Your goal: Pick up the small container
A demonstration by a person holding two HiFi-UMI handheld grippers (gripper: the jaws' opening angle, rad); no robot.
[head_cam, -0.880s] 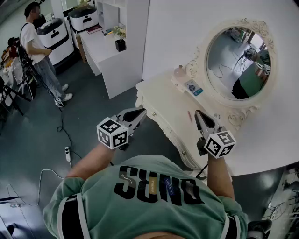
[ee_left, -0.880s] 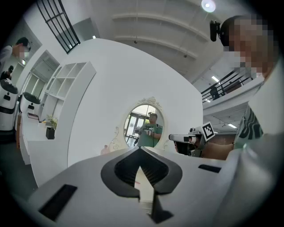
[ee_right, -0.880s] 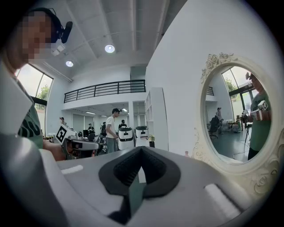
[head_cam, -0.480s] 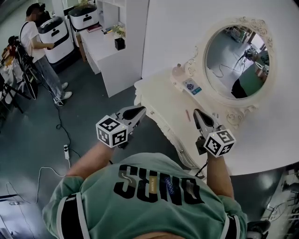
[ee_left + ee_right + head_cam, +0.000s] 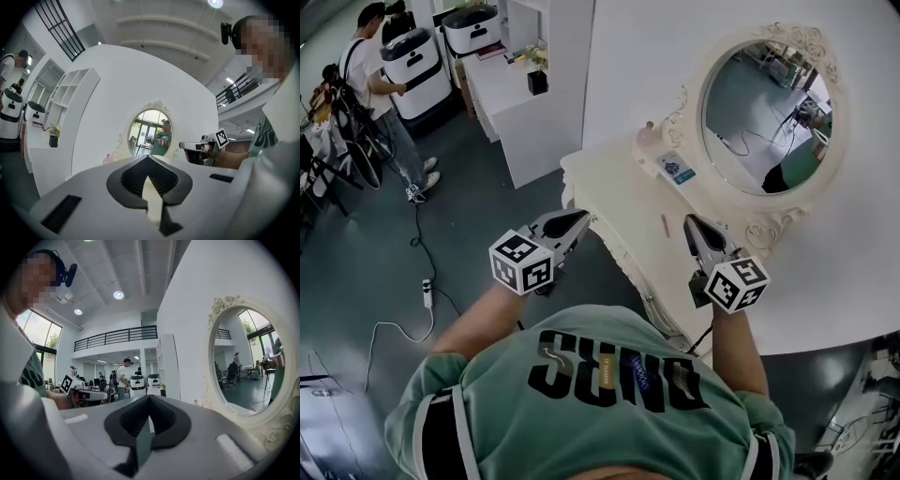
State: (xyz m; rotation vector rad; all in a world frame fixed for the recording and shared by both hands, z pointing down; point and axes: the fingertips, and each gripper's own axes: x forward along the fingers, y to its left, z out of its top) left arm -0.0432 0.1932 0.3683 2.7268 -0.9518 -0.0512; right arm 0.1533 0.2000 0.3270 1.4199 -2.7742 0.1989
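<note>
Pale pink small container [image 5: 648,134] at the far left corner of the desk [image 5: 614,202], just beside the frame of the oval mirror [image 5: 769,112]. Stands upright, long axis vertical; contents too small to make out. Counted: one container, one flat card [image 5: 675,169], one thin pink stick [image 5: 665,225], two grippers. Left gripper [image 5: 581,221] and right gripper [image 5: 691,225] both closed on nothing, held level, well apart from the container.

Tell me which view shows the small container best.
Head view: the small container stands unobstructed on the table beside the mirror. Both gripper views show only a tiny distant speck of it.
</note>
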